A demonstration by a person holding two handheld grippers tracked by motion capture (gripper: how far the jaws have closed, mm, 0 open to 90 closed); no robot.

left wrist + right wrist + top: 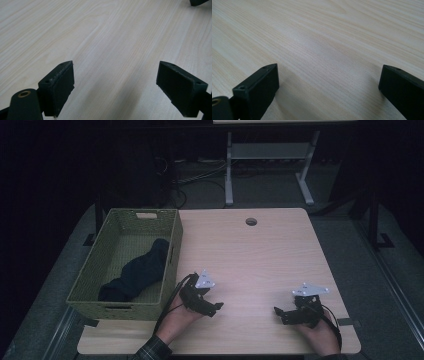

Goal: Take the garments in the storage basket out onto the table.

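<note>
Both my claws rest low on the table [260,255] near its front edge, and both stand spread wide with nothing between the jaws. My left claw [216,309] sits at about seven o'clock on the tabletop, just right of the basket [172,260]; my right claw [279,314] sits at about five o'clock, well apart from it. In the left gripper view I see bare wood grain between my pads [58,87], and the tip of the other claw at the top right corner. In the right gripper view there is the same pale wood between my pads [259,85], with nothing to grasp.

The thing nearest my work is the dark cloth [137,272], lying bunched inside the green woven basket at nine o'clock of the table, stretched from the basket's middle toward its near left corner. It touches the basket floor and seems to lean toward the right wall.

I judge the cloth soft, light and limp: it will sag and drape when lifted, not slip or break. I would pinch it at the thick bunched hump near the middle, where the folds give my jaws bulk to bite. A grab at a thin edge would likely let most of it trail and catch on the basket rim.
</note>
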